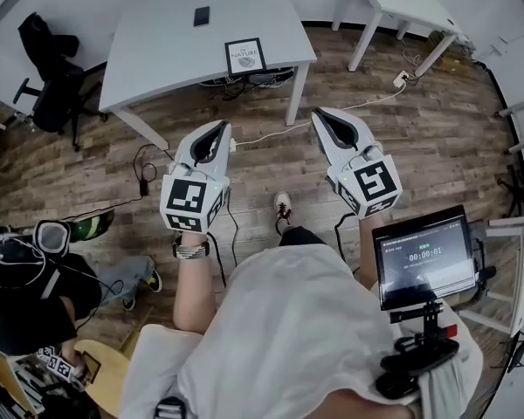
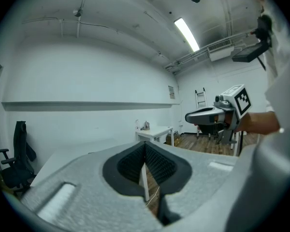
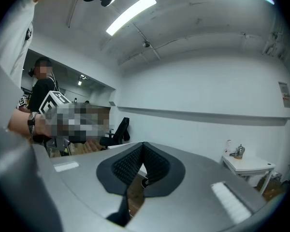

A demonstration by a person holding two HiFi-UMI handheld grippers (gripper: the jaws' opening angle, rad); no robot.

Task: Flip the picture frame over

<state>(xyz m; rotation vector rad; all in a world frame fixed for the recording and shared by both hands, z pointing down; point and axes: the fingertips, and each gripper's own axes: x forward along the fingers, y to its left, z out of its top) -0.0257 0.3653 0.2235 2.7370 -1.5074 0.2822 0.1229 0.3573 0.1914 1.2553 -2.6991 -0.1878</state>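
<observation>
The picture frame (image 1: 245, 56), black-edged with a white print, lies face up near the front edge of the grey table (image 1: 157, 51) in the head view. My left gripper (image 1: 221, 129) hangs in the air short of the table, above the wood floor, jaws shut with nothing between them. To its right my right gripper (image 1: 319, 117) is held at about the same height, also shut and empty. In the left gripper view the left gripper (image 2: 145, 146) has its pads closed together, and the right gripper (image 2: 222, 112) shows to its right. The right gripper (image 3: 143, 146) in its own view is closed too.
A dark phone (image 1: 202, 16) lies on the table's far side. A black office chair (image 1: 48, 77) stands left of the table, a second white table (image 1: 402, 3) at the back right. Cables (image 1: 244, 138) run over the floor under the table. A person (image 1: 35, 278) sits at lower left.
</observation>
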